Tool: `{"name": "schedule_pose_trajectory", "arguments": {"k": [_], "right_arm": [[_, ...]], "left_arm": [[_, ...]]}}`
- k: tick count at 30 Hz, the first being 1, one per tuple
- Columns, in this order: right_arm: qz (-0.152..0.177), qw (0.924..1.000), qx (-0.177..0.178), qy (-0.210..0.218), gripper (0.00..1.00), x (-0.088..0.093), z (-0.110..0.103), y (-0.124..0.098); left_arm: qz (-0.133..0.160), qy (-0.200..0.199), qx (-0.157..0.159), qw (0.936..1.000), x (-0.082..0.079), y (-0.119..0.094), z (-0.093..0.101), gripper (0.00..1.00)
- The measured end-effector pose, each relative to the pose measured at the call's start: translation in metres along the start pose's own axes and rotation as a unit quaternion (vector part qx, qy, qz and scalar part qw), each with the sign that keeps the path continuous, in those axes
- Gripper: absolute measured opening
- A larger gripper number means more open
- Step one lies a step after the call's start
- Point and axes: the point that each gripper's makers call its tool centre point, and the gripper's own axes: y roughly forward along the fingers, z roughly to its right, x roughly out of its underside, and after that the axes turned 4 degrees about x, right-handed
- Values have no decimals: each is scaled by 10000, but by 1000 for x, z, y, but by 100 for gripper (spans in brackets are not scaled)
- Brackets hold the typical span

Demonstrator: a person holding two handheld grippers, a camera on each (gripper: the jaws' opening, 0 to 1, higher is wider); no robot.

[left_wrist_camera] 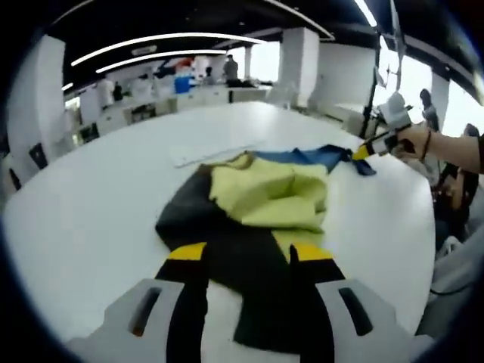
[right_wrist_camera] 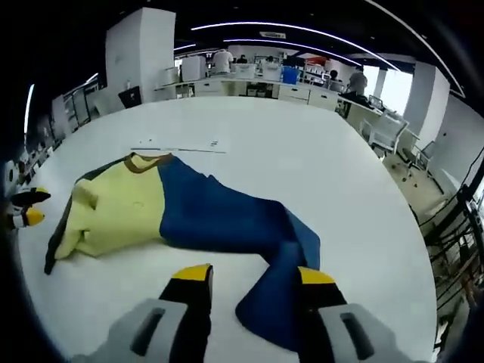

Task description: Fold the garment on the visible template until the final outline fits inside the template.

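- Right now the garment (left_wrist_camera: 257, 219), a top in yellow, blue and black panels, lies crumpled on the white table (left_wrist_camera: 91, 212), nearer the table's right edge than its left in the left gripper view.
- From the left gripper view, the left gripper (left_wrist_camera: 246, 253) hangs over the black panel with its yellow-tipped jaws standing wide apart, cloth showing between them; whether they touch it I cannot tell.
- From the same view, the right gripper (left_wrist_camera: 361, 151), held by a hand (left_wrist_camera: 414, 141), sits at the garment's blue end near the far right edge of the table.
- From the right gripper view, the right gripper (right_wrist_camera: 252, 276) has its jaws spread wide, with the blue sleeve (right_wrist_camera: 276, 291) running between them and against the right jaw.
- From that view the yellow panel (right_wrist_camera: 113, 208) lies toward the table's left edge, the blue panel (right_wrist_camera: 219, 215) beside it, touching.
- A faint template outline (right_wrist_camera: 181, 147) shows on the table just beyond the collar.
- The left gripper's tips (right_wrist_camera: 26, 208) peek in at the left edge, by the black hem.
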Motion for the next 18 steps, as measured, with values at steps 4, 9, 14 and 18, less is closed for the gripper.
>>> {"name": "schedule_pose_trajectory", "arguments": {"k": [4,9,14,18], "right_arm": [[19,9999,12,102,34,6,-1,-3],[49,9997,-21,221,33,17,-3,-3],[154,9997,-28,180,31,24,-5,-2],[22,9998,56,170,28,35,0,5]], "left_arm": [[-98,222,-26,9997,7,1,18,40],[-430,34,7,9991,32,11,21,40],[-555,323,-194,9977,47,13,24,35],[-530,551,-270,9967,52,12,24,31]]}}
